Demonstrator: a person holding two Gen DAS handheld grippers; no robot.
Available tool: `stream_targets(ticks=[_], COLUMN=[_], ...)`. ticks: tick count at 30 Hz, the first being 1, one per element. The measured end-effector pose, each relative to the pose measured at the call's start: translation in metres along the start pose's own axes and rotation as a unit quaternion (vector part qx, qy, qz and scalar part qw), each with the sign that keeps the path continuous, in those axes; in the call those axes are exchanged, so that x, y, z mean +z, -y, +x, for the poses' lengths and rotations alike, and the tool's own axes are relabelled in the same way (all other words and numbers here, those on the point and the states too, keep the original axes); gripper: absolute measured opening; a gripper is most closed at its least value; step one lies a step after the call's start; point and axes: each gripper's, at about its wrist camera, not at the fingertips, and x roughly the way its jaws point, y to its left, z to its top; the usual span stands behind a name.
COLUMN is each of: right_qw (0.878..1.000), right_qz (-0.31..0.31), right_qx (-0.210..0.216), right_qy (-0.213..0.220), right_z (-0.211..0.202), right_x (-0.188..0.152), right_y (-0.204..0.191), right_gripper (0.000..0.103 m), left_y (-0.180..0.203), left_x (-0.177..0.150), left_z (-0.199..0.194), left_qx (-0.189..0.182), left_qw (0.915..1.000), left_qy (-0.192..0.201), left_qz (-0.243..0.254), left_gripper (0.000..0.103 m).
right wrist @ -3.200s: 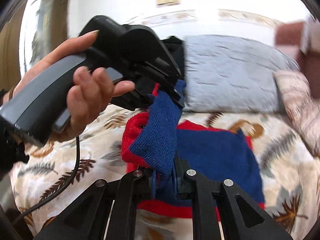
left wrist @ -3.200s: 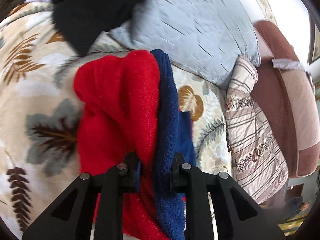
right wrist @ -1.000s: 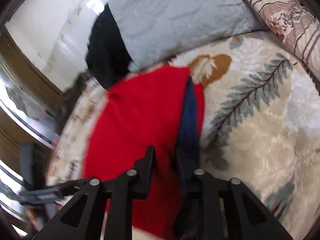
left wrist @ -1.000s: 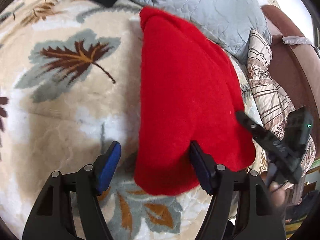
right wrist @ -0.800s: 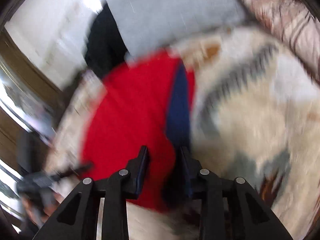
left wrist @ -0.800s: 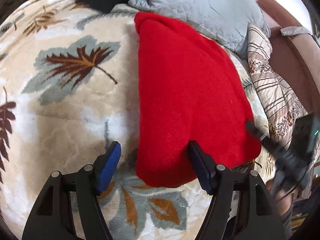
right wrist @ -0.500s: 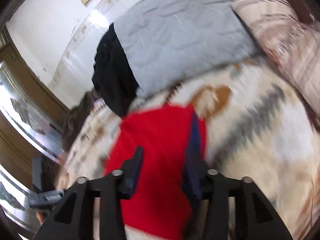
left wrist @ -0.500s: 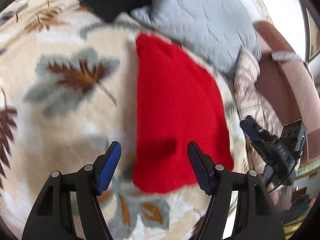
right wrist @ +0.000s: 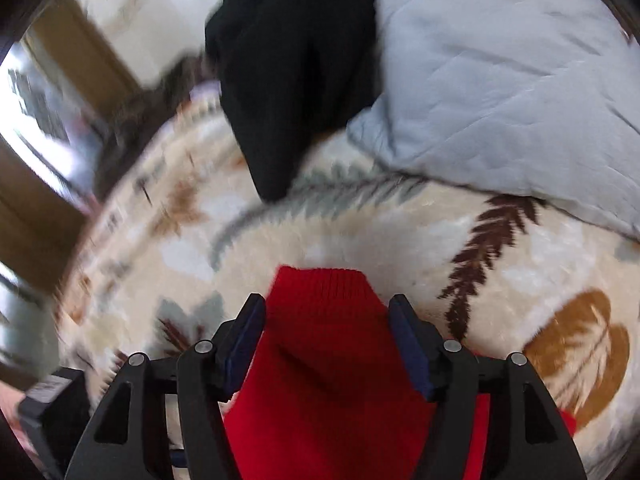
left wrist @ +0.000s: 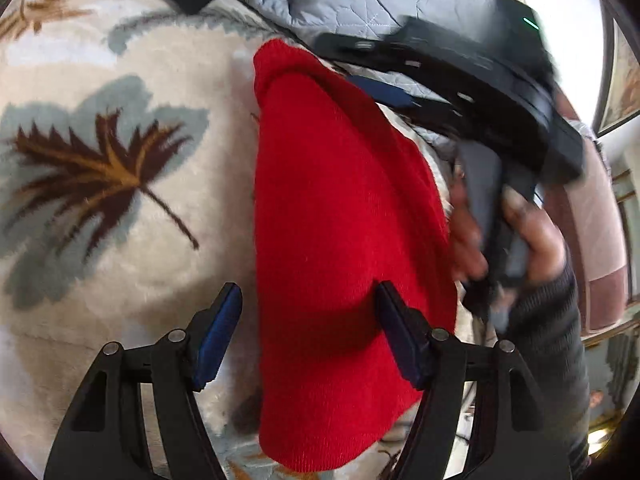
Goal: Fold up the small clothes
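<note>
- In the left wrist view, the left gripper (left wrist: 308, 328) is seen at the bottom of the frame with its jaws spread apart and nothing clamped. The near edge of the folded red garment (left wrist: 340, 220) lies between them; one blue pad seems to be just beside the cloth, the other is well clear of it.
- In the right wrist view, the right gripper (right wrist: 326, 340) is at the bottom centre and its jaws are opening. The ribbed end of the red garment (right wrist: 324, 364) lies between them, but it is not pressed.
- The garment is laid on the leaf-patterned blanket (left wrist: 120, 208), in the middle of both frames. A slip is possible, because the plush pile gives little grip to the knit.
- If a pad is dragged across the cloth while a hand is withdrawn, the top layer could be pulled and the fold opened again.
- At the right of the left wrist view, the hand (left wrist: 520, 232) with the other tool is blurred and very close to the garment's far edge; a brush there could shift it.
- Further up, the black garment (right wrist: 296, 64) and the grey quilted pillow (right wrist: 500, 80) are near; a garment pushed that way could be mixed with them.
</note>
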Motion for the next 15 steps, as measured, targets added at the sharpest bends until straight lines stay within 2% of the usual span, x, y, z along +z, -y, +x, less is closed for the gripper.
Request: stream_targets(ticks=[1, 2, 3, 6, 9, 10, 11, 13, 15], right_qw=[1.0, 0.999, 0.998, 0.997, 0.996, 0.997, 0.997, 0.997, 0.994], right_qz=[-0.015, -0.036, -0.057, -0.067, -0.012, 0.014, 0.039, 0.055, 0.078], right_qx=[-0.001, 0.007, 0.005, -0.01, -0.083, -0.081, -0.061, -0.014, -0.013], right_qy=[-0.009, -0.004, 0.005, 0.022, 0.006, -0.001, 0.004, 0.058, 0.081], right_z=[0.004, 0.004, 0.0, -0.005, 0.016, 0.019, 0.017, -0.01, -0.034], right_x=[-0.001, -0.001, 0.0, -0.001, 0.002, 0.002, 0.001, -0.006, -0.012], right_y=[-0.005, -0.012, -0.019, -0.02, 0.009, 0.018, 0.027, 0.034, 0.046], right_gripper=[0.053, 0.035, 0.01, 0.009, 0.009, 0.01, 0.01, 0.016, 0.024], left_y=[-0.003, -0.004, -0.005, -0.006, -0.008, -0.008, -0.008, -0.005, -0.002], left_x=[-0.002, -0.003, -0.003, -0.006, -0.011, -0.013, -0.012, -0.013, -0.008], left_z=[0.001, 0.0, 0.0, -0.001, 0.001, 0.001, 0.0, -0.009, -0.022], left_qx=[-0.007, -0.011, -0.014, -0.019, -0.02, -0.021, -0.02, -0.017, -0.001], left_qw=[1.0, 0.9999, 0.9999, 0.9998, 0.9998, 0.9998, 0.9998, 0.9998, 0.9995], left_qy=[-0.003, -0.004, -0.004, -0.002, 0.006, 0.008, 0.007, 0.007, 0.024], left_qz=[-0.003, -0.003, -0.002, 0.0, 0.0, -0.002, -0.003, 0.004, 0.021], left_gripper=[0.07, 0.07, 0.07, 0.071, 0.073, 0.073, 0.073, 0.072, 0.071])
